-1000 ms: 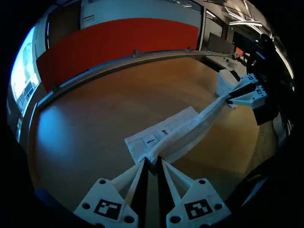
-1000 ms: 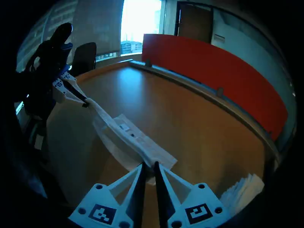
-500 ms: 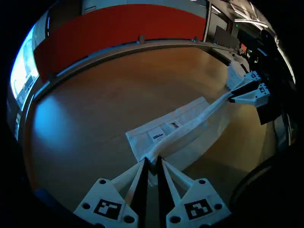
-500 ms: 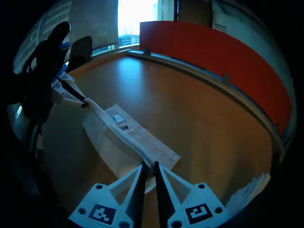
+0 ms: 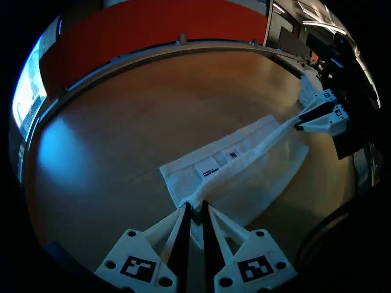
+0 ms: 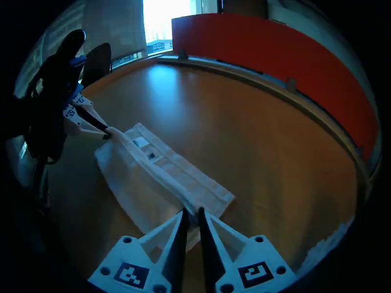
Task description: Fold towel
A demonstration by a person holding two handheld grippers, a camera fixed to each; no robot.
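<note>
A white towel (image 5: 234, 166) with small labels is stretched above the wooden table (image 5: 122, 132). Its far half lies on the table and its near half sags below the held edge. My left gripper (image 5: 196, 207) is shut on one corner of the towel's upper edge. My right gripper (image 6: 191, 214) is shut on the other corner of the towel (image 6: 156, 176). In the left gripper view the right gripper (image 5: 297, 124) shows at the far right, pinching the towel. In the right gripper view the left gripper (image 6: 105, 133) shows at the far left, held by a dark-sleeved person.
A red partition (image 5: 146, 34) runs behind the table's raised back rail (image 5: 146, 56). A stack of white cloths (image 6: 325, 246) lies near the table edge at the lower right of the right gripper view. A dark chair (image 6: 97, 61) stands by the bright window (image 6: 166, 24).
Both grippers have come down toward the table with the towel. More of the towel now spreads flat on the wood and its hanging half has widened out.
</note>
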